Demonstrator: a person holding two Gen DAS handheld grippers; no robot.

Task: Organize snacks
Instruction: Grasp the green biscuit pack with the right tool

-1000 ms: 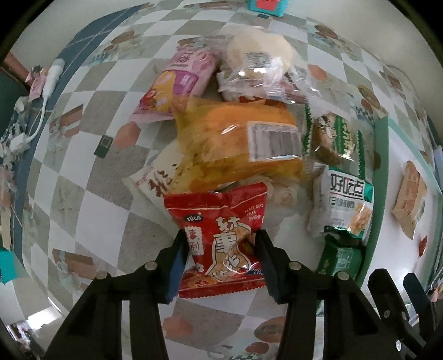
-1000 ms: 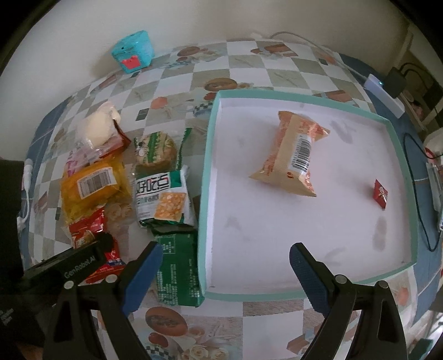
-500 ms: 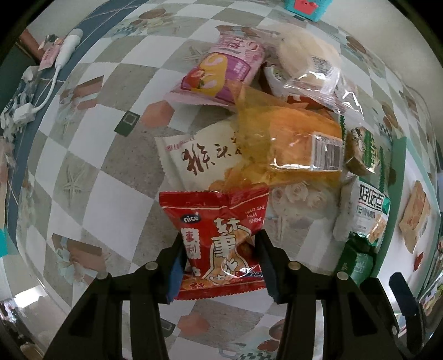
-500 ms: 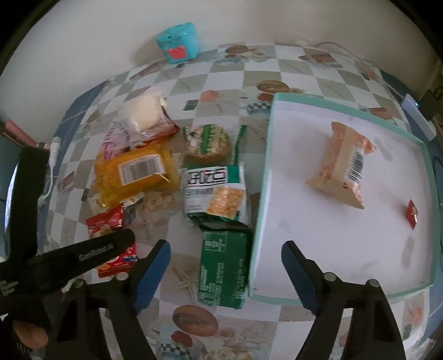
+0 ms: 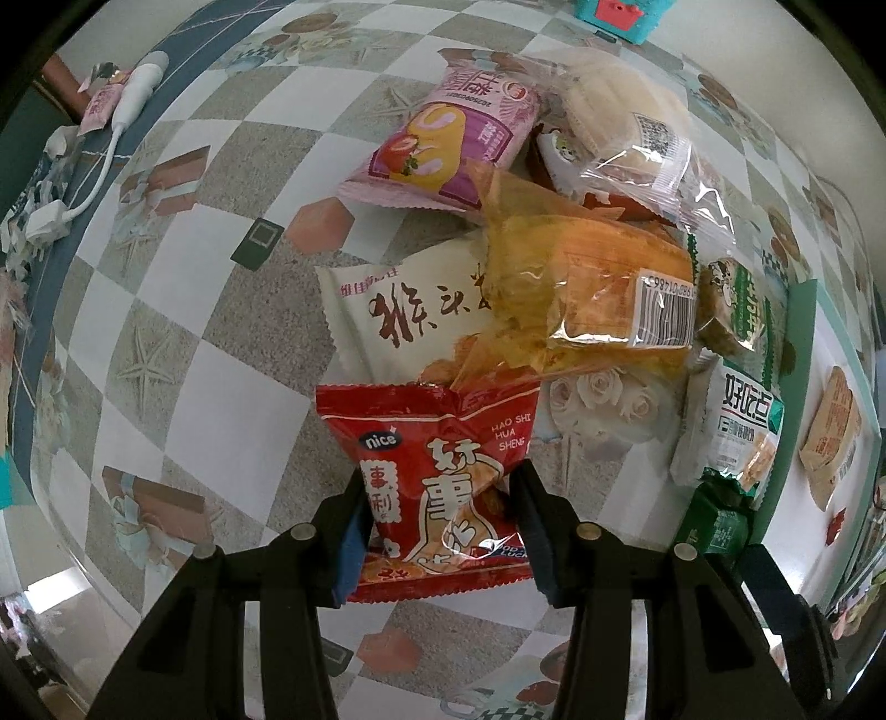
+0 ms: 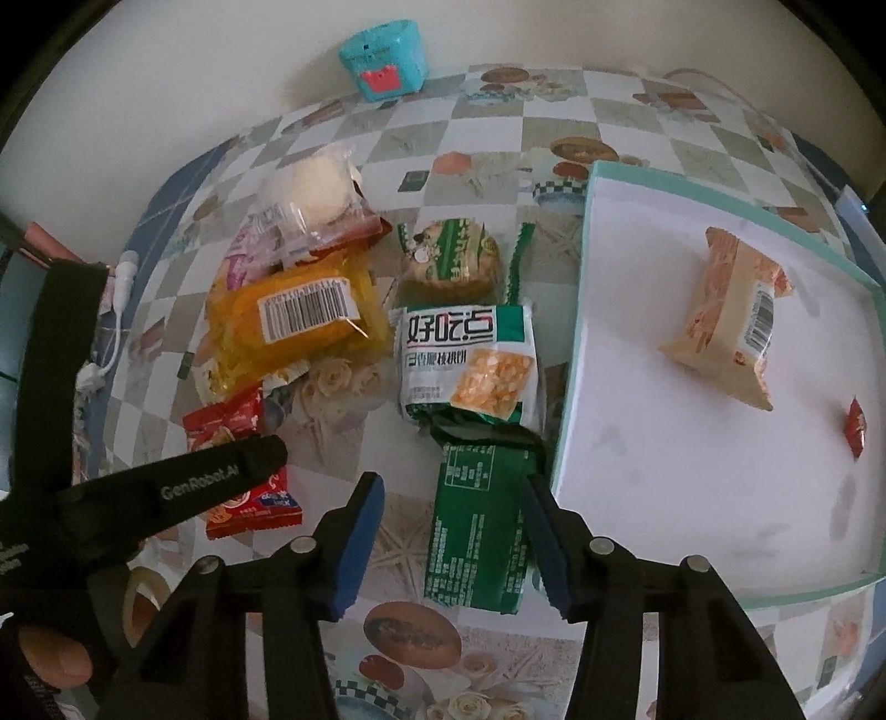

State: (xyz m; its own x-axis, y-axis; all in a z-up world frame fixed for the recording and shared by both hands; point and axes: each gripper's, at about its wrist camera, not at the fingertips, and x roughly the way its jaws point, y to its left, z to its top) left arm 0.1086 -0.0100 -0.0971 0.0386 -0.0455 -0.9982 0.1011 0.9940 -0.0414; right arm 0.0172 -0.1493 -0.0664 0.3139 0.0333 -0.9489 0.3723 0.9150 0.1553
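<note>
My left gripper [image 5: 443,529] is shut on a red peanut packet [image 5: 437,476], pads pressed on both its sides, pointing down at the checkered table. In the right wrist view the same red packet [image 6: 232,421] lies under the left gripper's black finger [image 6: 221,476]. My right gripper [image 6: 448,531] straddles a dark green packet [image 6: 482,520] beside the tray. Its jaws are closing; the right pad is at the packet's edge and the left pad still stands off it. The white tray with a teal rim [image 6: 576,332] holds an orange-beige packet [image 6: 731,327] and a small red sachet [image 6: 855,429].
A pile of snacks lies left of the tray: yellow packet [image 6: 299,321], white-green biscuit pack [image 6: 465,354], round green-wrapped biscuit [image 6: 448,260], bun in a clear bag [image 6: 310,194], pink packet [image 5: 454,144], cream packet [image 5: 404,315]. A teal box [image 6: 382,52] stands by the wall.
My right gripper has moved left, from over the tray to over the dark green packet, and its jaws have narrowed. The left gripper kept its hold on the red packet and shifted slightly.
</note>
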